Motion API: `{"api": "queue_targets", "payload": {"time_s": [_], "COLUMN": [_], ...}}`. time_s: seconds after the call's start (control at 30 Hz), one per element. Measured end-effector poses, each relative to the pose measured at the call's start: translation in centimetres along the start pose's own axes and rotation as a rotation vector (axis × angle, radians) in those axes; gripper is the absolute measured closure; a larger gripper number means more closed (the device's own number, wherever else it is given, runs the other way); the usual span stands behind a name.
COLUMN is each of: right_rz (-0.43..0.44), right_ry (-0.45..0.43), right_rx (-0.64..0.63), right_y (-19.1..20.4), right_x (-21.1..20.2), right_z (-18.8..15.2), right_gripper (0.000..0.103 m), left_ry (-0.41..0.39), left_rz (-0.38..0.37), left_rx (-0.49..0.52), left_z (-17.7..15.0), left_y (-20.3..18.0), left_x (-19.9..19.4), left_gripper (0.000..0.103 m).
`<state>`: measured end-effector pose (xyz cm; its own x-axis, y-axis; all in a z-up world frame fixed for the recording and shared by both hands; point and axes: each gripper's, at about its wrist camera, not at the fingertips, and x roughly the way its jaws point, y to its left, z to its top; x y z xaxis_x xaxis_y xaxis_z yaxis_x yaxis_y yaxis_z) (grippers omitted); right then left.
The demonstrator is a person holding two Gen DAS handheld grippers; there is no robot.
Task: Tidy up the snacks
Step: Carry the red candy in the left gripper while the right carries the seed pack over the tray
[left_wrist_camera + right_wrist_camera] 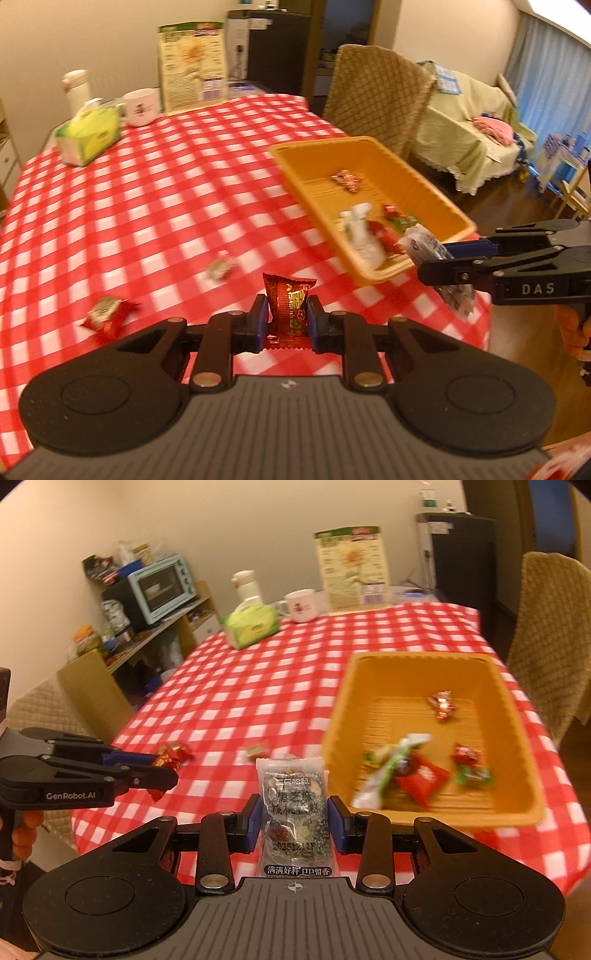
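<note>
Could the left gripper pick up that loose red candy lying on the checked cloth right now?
Probably not yet. The left gripper is shut on a red snack packet, so its jaws are full. The loose red candy lies bare on the tablecloth with nothing over it; the way is free once the packet is dropped.

The table (258, 686) is covered in red-checked cloth. An orange tray (517, 716) is set right; a tissue box (251, 626) and mug (301, 605) far.
</note>
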<state>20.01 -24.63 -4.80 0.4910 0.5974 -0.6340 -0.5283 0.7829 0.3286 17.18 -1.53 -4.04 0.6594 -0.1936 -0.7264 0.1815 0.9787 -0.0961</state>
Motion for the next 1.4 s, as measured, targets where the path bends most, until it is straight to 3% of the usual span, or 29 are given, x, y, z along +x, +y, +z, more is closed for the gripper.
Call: {"api": "queue_targets", "payload": {"time_s": [0.33, 0.63, 0.87, 1.2, 1.4], "right_rz": [-0.066, -0.097, -0.117, -0.13, -0.145], "right_ry": [-0.035, -0.075, -0.092, -0.081, -0.074], "right_rx": [0.064, 0.073, 0.076, 0.116, 0.142], "right_y": [-4.9, -8.1, -10.2, -12.8, -13.6], "right_x": [-3.3, -3.2, -1.1, 3.1, 5.1], "right_z": [0.3, 2.8, 5.2, 8.2, 9.2], "right_gripper": [0.065, 0.065, 0.065, 0.065, 0.065], "left_ry": [-0.025, -0.062, -0.073, -0.026, -0.011], "left_rz": [-0.065, -0.076, -0.034, 0.013, 0.034], "left_rx": [0.052, 0.076, 0.075, -0.006, 0.002], "left_z": [2.7, 6.4, 9.4, 13.2, 14.6], "left_y": [-5.5, -8.3, -8.5, -5.9, -5.4], "left_x": [2.2, 4.6, 7.3, 13.0, 15.5], "left_gripper": [0.083, 0.083, 0.083, 0.083, 0.083]}}
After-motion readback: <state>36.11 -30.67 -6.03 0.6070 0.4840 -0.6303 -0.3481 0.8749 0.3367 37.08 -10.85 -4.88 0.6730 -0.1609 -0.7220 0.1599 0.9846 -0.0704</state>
